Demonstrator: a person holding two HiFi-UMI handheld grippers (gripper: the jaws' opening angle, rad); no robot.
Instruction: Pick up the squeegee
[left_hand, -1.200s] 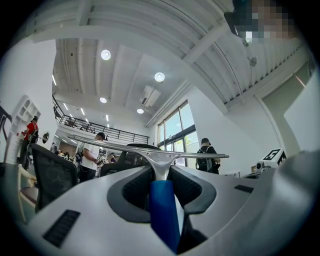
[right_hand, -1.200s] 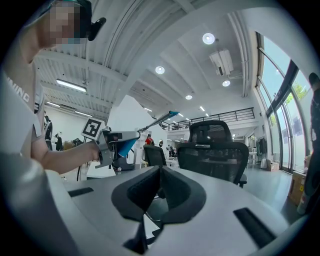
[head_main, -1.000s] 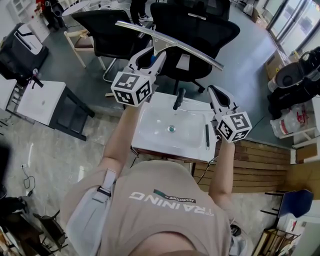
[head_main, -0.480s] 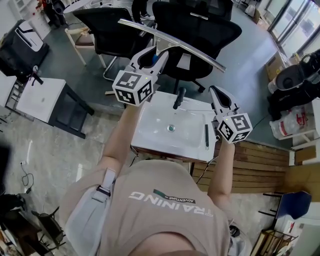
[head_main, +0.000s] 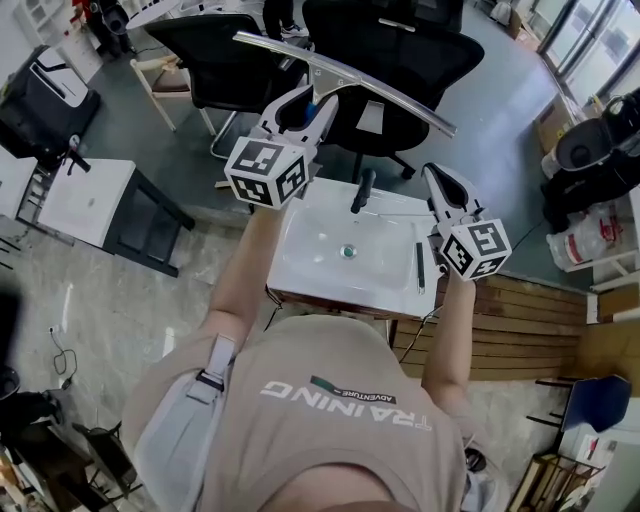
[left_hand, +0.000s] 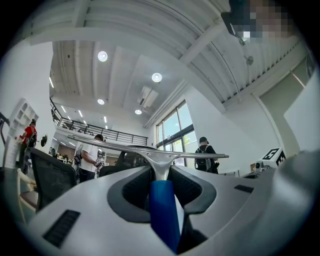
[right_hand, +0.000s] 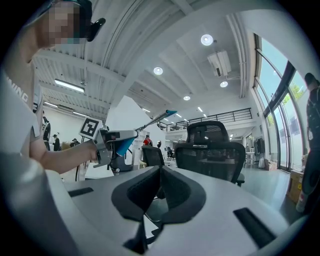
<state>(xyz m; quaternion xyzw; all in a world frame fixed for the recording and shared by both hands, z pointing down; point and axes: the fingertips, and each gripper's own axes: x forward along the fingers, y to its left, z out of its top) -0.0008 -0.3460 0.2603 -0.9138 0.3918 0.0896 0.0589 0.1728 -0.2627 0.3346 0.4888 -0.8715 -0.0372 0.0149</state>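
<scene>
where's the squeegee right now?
Head view, upper centre: the squeegee is held up by its blue handle in the left tongs, beyond the white sink's far edge, its long metal blade showing against the black office chairs.

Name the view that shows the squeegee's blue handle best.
Left gripper view: the handle sits large in the left claw. Head view shows mainly the blade; right gripper view shows the squeegee small, distant.
</scene>
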